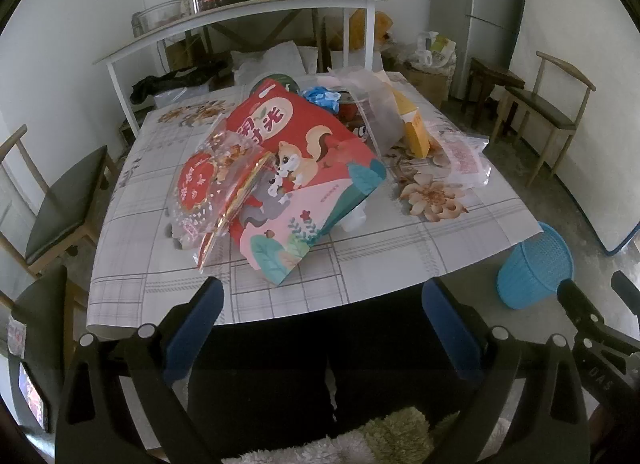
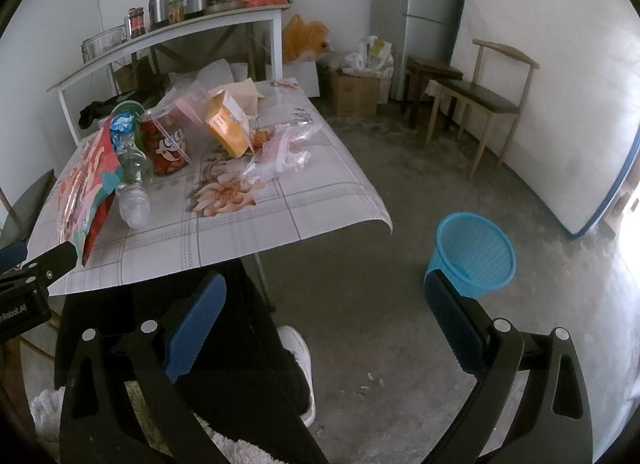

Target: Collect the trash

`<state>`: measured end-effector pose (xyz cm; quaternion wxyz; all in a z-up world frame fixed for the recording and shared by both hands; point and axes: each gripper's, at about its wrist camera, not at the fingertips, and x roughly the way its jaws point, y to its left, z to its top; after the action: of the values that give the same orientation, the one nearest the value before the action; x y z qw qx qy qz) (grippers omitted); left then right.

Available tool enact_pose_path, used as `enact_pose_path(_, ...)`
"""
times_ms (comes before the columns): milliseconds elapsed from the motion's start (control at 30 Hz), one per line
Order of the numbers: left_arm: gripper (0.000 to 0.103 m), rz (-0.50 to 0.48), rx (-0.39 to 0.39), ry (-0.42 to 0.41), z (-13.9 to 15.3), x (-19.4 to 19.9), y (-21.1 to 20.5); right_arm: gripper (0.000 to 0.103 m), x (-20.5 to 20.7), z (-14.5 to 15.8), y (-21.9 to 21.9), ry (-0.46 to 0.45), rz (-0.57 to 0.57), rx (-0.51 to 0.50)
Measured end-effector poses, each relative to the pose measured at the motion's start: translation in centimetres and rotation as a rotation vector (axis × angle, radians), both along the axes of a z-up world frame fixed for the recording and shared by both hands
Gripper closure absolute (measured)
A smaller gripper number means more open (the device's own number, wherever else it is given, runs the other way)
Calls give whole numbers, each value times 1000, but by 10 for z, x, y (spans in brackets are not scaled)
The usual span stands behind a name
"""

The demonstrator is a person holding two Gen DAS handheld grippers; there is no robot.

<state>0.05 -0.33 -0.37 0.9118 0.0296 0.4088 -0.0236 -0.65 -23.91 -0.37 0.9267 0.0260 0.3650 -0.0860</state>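
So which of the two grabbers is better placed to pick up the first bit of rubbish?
Probably the left gripper: open and empty, it faces the squirrel gift bag near the table's front edge. The right gripper, also open, looks mostly at bare floor beside the blue basket.

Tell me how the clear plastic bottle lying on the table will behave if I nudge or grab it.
The bottle lies on its side near the table edge, so a push would probably roll it. It looks empty, so likely light. Thin clear plastic may dent and slip between wide-open pads; the red bag leans against it and may shift.
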Motion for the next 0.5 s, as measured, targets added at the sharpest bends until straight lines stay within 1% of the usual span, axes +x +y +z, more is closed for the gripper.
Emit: enact_pose_path(500, 6, 4, -1, 7, -2, 2, 8, 8, -1, -2, 1, -1, -1, 0)
